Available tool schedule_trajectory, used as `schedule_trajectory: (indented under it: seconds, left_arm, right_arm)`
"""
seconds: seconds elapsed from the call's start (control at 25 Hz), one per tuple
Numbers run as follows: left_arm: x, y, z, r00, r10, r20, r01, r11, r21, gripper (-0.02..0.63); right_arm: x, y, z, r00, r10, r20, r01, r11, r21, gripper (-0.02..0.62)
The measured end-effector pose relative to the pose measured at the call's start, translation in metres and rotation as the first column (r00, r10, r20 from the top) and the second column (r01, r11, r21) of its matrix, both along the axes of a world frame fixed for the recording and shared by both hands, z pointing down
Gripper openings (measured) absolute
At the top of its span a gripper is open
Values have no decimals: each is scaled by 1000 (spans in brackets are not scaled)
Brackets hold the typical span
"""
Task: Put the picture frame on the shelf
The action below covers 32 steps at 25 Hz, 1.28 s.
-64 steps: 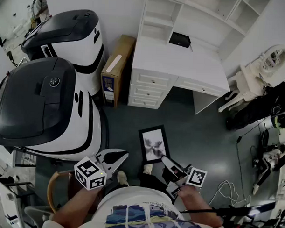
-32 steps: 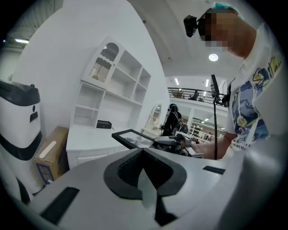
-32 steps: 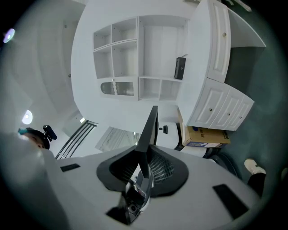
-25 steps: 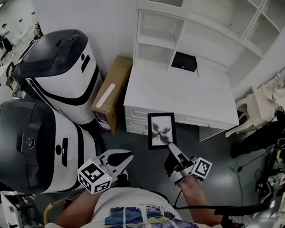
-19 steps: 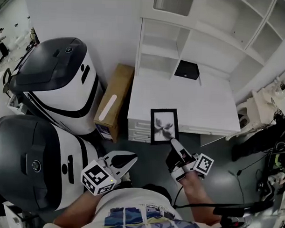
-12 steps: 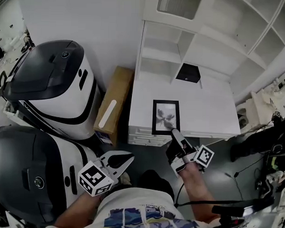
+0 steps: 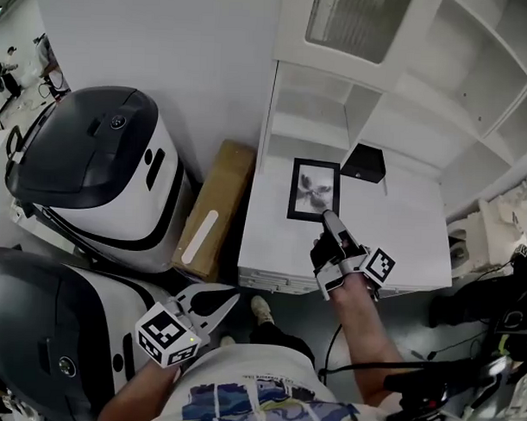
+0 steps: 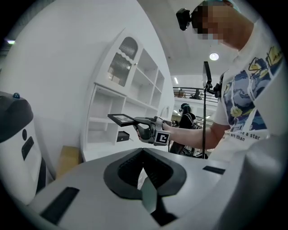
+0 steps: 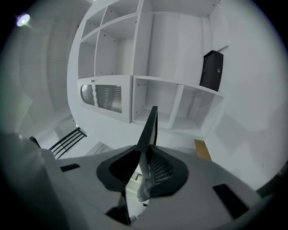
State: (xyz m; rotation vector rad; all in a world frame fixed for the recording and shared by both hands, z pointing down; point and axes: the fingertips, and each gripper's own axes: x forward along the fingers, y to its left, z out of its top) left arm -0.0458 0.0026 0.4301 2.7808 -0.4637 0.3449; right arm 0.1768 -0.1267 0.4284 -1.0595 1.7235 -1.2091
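Task object: the picture frame (image 7: pixel 314 190) is off the floor and over the white table (image 7: pixel 392 240). It lies nearly flat with its picture side up, in front of the low compartments of the shelf (image 7: pixel 311 121).
Right tongs (image 7: pixel 326 216): clamped on the near edge of the frame. In the right gripper view the frame (image 9: pixel 150 128) runs edge-on out from between the jaws.
Left tongs (image 7: pixel 227 301): held low beside the person's body, jaws together with nothing between them, taking no part in the carry.
Hazard 1, pivot in the grip: only one edge is pinched and most of the frame hangs beyond the pads. A quick swing or a stop could let it rotate or slide out.
Hazard 2, strike on entry: the far edge leads toward the shelf boards and uprights. An approach set too high or askew would probably catch it and lever it against the jaws.
Hazard 3, neighbour: the small black box (image 7: pixel 364 163) stands just right of the frame, so a drift that way could knock it.
Hazard 4, release: if the frame is stood upright without leaning on the back wall, it may tip forward onto the table.
Unknown: whether the compartment is tall enough for the frame cannot be told.
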Motion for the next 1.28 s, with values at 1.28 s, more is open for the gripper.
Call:
schedule_trajectory:
  seconds: [1.28]
  left_arm:
    - [13, -145, 1, 950, -296, 101, 298, 955, -2, 13]
  right_arm:
    - [27, -278, 27, 999, -33, -27, 31, 997, -77, 87]
